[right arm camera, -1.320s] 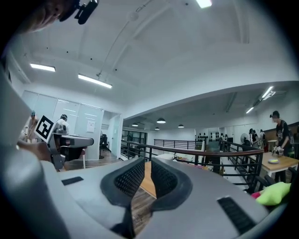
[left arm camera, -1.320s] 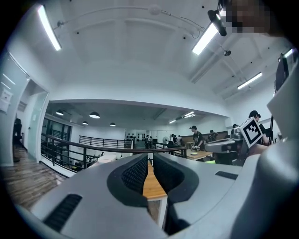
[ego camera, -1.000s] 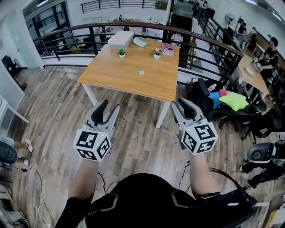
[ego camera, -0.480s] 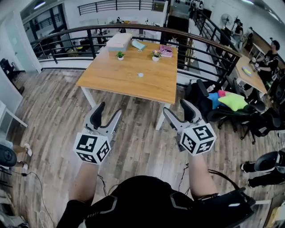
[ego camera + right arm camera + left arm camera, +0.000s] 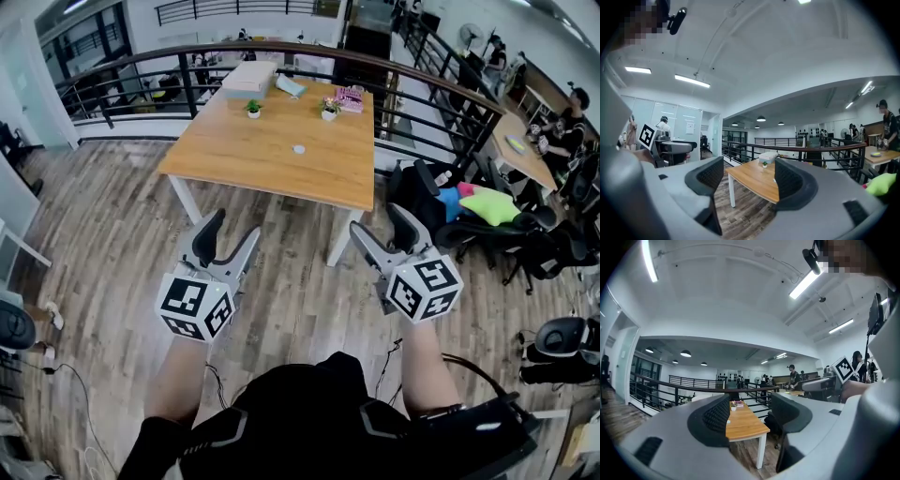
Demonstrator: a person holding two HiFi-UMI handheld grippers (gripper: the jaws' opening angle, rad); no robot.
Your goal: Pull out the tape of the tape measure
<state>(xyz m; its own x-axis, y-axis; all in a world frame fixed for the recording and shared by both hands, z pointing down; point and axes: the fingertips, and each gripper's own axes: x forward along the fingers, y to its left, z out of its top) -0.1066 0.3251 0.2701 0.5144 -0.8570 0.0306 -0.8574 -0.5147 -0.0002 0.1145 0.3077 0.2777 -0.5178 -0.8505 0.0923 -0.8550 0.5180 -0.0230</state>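
Two grippers, both empty. Your left gripper [image 5: 234,227]: jaws just opened wide, nothing between. Small white disc [image 5: 298,148] on table [image 5: 225,159] well ahead, possibly tape measure, too small to tell. Your right gripper [image 5: 380,221]: likewise just spread, empty. Step in hand is approach — next, close on table, identify tape measure before grasping.

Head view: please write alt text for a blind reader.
A person holds the left gripper and right gripper over a wooden floor; their jaws have just been opening, with nothing between them. A wooden table stands ahead.
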